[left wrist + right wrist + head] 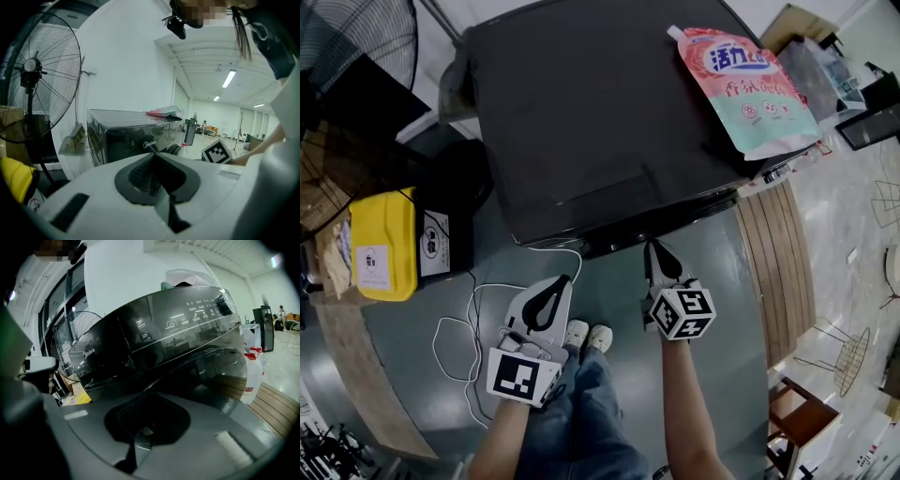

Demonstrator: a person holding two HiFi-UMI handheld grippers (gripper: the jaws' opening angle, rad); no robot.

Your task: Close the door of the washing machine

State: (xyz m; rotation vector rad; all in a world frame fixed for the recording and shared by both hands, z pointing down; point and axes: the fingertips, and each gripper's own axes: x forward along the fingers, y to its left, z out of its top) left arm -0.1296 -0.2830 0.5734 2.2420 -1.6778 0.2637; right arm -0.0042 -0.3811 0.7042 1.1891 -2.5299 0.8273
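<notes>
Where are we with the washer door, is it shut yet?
Done, apparently: in the head view no door swings out from the washing machine. In hand: the right claw, shut and empty, points at the door. Left: confirm the latch, which I cannot see. The left claw, shut, hangs back.

We stand in a large white-walled open workspace hall: long ceiling strip lights (228, 78) upper right, black wire-caged pedestal fan (35, 84) at left.

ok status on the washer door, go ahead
Left gripper shut, empty, short of the washing machine; right gripper shut, empty, tip at its front. Door looks pushed to, latch can't tell. White cable on floor by the feet.
</notes>
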